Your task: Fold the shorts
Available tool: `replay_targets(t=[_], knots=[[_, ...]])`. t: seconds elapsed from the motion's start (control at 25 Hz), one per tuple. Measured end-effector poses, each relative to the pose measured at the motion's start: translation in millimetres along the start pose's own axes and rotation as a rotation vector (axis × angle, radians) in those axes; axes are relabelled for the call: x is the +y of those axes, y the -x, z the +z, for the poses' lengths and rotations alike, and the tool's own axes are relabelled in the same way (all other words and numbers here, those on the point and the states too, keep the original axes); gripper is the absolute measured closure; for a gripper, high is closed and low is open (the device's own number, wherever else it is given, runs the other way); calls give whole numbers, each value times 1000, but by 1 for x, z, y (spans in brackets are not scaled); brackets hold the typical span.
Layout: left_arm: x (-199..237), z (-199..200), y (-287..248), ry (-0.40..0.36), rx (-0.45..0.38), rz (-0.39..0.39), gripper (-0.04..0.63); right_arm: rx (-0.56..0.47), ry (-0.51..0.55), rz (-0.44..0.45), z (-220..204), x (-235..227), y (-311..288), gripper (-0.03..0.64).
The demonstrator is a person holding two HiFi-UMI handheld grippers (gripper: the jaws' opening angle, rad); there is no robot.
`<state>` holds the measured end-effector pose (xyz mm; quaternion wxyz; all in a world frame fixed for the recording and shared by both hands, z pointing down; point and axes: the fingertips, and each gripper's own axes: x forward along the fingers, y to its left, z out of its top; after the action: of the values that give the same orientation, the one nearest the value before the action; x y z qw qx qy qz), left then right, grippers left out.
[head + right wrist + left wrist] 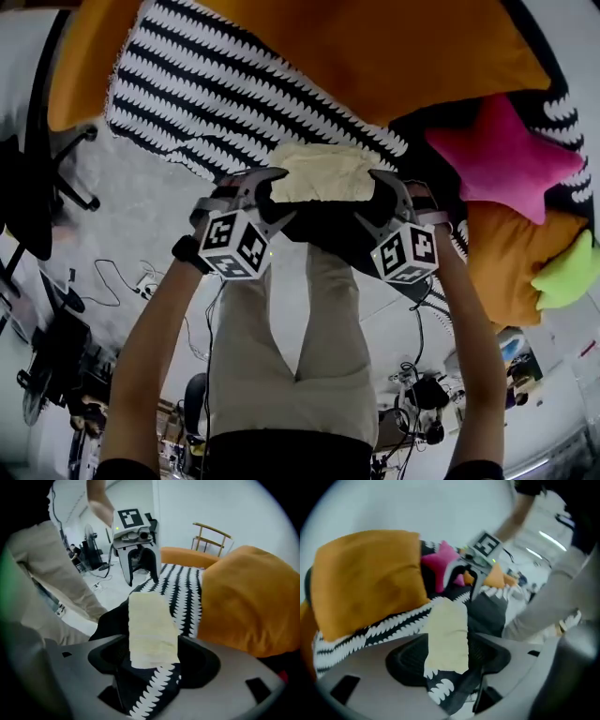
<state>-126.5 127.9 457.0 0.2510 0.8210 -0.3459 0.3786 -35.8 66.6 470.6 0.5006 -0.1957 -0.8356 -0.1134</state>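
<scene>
The shorts (323,173) are a small cream folded bundle lying on a black-and-white zigzag blanket (234,84). My left gripper (277,195) stands at the bundle's left end and my right gripper (370,199) at its right end, facing each other. In the left gripper view the shorts (447,637) run out between the spread jaws of the left gripper (447,656), with the right gripper (466,571) beyond. The right gripper view mirrors this: the shorts (152,630) lie between the parted jaws of the right gripper (152,656), and the left gripper (140,569) is at the far end. Neither pair of pads presses the cloth.
A big orange cushion (375,47) lies on the blanket behind the shorts. A pink star cushion (506,150), a second orange cushion (506,262) and a green one (567,277) sit to the right. My beige trouser legs (291,356) stand below; an office chair (37,159) is at left.
</scene>
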Motion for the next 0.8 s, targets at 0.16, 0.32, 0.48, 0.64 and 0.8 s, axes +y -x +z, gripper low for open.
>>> replay_targets(t=[0.16,0.32,0.48,0.64,0.8], knots=[[-20,-44,-63,-308,167,-8,267,45,109,-34,-14,19,-57,238],[-16,-81,-98,-356,241,-66,249,63,108,65,-31,16,-92,213],[-11,-79,-104,-373,201,-70,243,57,96,154,-33,7,-103,206],[-31,-90,-92,-361,251,-81,187,75,97,155,-31,22,-85,206],[-9,-113,-92,-456,318,-83,157,100,148,54,-39,2,-86,205]])
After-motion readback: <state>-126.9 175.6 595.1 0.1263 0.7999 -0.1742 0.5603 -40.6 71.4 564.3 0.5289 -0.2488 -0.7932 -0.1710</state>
